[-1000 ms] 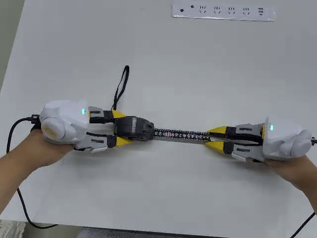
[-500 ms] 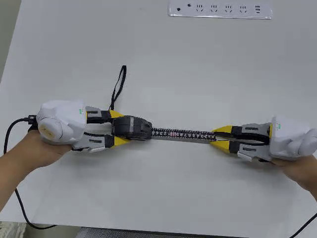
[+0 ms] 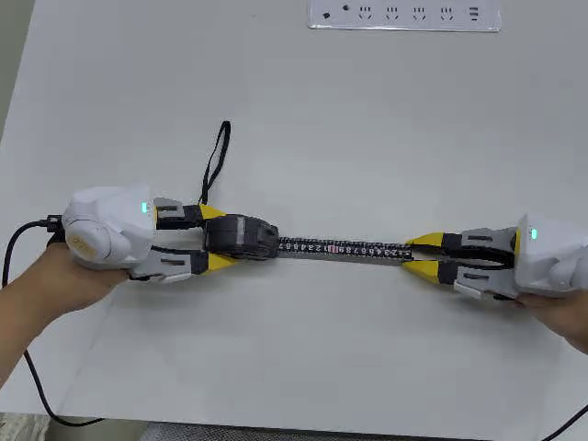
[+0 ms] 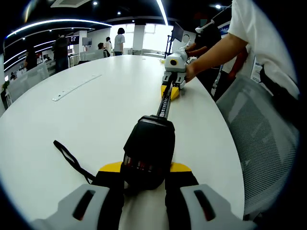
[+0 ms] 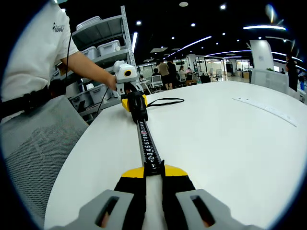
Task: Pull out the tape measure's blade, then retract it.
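Observation:
A dark tape measure case (image 3: 242, 236) lies on the white table, clamped between the yellow jaws of my left gripper (image 3: 220, 237). In the left gripper view the case (image 4: 147, 153) sits between the jaw tips, its black wrist strap (image 4: 72, 160) trailing to the left. The numbered blade (image 3: 342, 248) runs out of the case to the right, just above the table. My right gripper (image 3: 412, 254) is shut on the blade's end. In the right gripper view the blade (image 5: 147, 148) stretches from my jaws to the far case (image 5: 138, 108).
A white power strip (image 3: 405, 16) lies at the table's far edge. The strap (image 3: 215, 163) loops away behind the case. A black cable (image 3: 16, 266) trails from the left gripper over the near left edge. A grey mesh chair (image 5: 33, 148) stands beside the table.
My right gripper has moved to the right with the blade's end, and more blade shows out of the case. The left gripper and case have stayed in place.

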Available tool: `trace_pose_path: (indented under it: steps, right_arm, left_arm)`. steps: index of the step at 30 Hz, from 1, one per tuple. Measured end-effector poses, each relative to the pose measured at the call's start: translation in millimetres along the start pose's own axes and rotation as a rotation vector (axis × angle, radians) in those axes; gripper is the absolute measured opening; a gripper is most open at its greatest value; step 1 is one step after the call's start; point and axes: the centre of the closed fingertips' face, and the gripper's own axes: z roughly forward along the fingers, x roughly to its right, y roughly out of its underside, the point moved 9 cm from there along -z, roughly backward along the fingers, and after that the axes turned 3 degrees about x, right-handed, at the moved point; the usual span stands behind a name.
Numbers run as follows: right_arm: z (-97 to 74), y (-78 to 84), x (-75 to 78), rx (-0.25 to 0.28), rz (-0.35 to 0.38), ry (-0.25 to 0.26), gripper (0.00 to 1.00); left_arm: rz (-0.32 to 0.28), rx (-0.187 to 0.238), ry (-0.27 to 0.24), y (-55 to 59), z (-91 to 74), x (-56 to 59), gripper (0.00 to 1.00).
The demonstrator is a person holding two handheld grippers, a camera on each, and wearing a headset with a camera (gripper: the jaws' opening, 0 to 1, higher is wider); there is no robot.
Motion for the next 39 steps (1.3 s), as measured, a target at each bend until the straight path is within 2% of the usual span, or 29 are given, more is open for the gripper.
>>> trace_pose_path:
  steps: [14,39]
  right_arm:
    - [-23.7,8.3,2.8,-0.004,0.017,0.013,0.09]
    - [-36.3,13.4,4.6,-0.008,0.024,0.043,0.09]
  left_arm:
    - [0.0,-0.007,0.001,-0.9,0.6,0.3,0.29]
    - [-0.001,-0.015,-0.002,-1.3,0.4,0.5,0.29]
